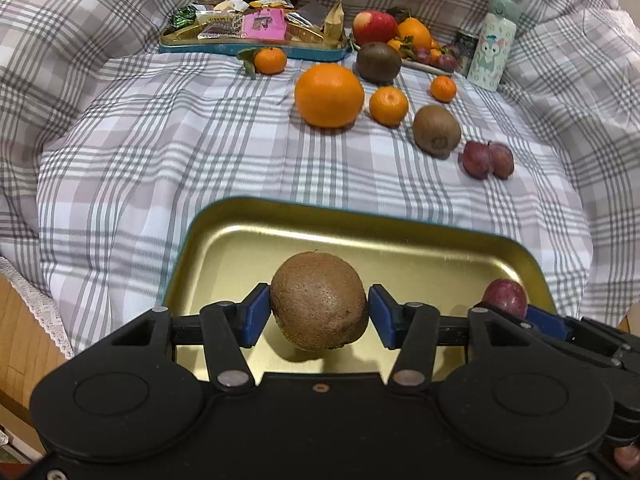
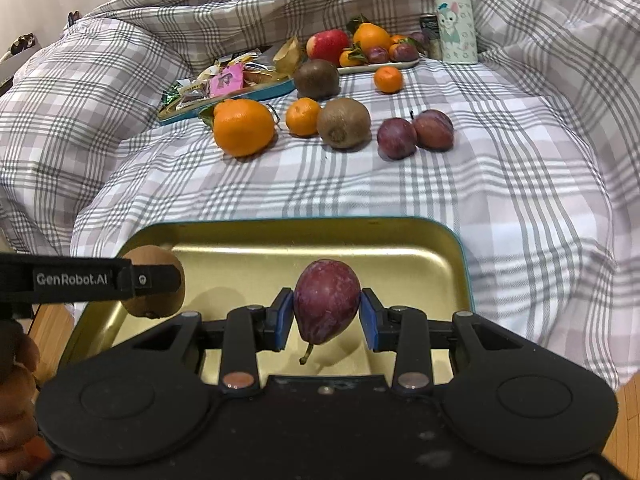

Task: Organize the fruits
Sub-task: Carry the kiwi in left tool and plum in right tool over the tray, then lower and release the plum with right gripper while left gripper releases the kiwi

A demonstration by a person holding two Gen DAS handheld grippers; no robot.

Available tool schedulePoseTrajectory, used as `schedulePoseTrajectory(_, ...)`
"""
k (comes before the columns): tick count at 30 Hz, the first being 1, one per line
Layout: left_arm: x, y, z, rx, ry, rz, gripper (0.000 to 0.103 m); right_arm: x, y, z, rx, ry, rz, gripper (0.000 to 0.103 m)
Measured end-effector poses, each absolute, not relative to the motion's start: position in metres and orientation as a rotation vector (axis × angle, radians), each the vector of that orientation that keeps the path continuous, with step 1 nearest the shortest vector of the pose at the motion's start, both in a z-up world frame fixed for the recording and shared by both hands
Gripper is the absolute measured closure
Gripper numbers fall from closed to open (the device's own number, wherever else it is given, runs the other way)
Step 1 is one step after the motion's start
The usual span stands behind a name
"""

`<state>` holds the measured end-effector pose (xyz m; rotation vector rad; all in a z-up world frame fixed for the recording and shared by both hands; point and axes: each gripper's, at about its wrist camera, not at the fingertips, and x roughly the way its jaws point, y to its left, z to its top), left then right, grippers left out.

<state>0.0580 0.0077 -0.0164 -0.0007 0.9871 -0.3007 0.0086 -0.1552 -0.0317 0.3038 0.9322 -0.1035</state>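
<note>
My left gripper (image 1: pixel 319 312) is shut on a brown kiwi (image 1: pixel 319 300), held just above a gold metal tray (image 1: pixel 248 240) with a teal rim. My right gripper (image 2: pixel 326 312) is shut on a purple plum (image 2: pixel 326 300), stem down, over the same tray (image 2: pixel 400 256). In the right wrist view the held kiwi (image 2: pixel 160 258) shows at left behind the left gripper's strap; in the left wrist view the held plum (image 1: pixel 505 297) shows at right. Loose on the checked cloth lie a big orange (image 1: pixel 329 95), mandarins (image 1: pixel 388 106), kiwis (image 1: pixel 436 131) and two plums (image 1: pixel 488 159).
At the back stand a teal tin of snacks (image 1: pixel 252 30), a white plate of fruit (image 1: pixel 400 38) with an apple and orange, and a pale green bottle (image 1: pixel 493 46). The cloth (image 1: pixel 140 140) rises in folds all around. A wooden floor edge shows at lower left.
</note>
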Motion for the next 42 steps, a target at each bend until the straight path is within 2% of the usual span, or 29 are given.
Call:
schedulePoseTrajectory(32, 0.020, 0.011, -0.030, 0.012, 0.998, -0.368, 0.044, -0.010, -0.138, -0.036, 0.274, 0.987, -0.056, 0.065)
schedulePoseTrajectory(42, 0.011, 0.010, -0.003, 0.052, 0.877, -0.333, 0.046, -0.012, -0.140, -0.024, 0.272, 0.927, -0.065, 0.065)
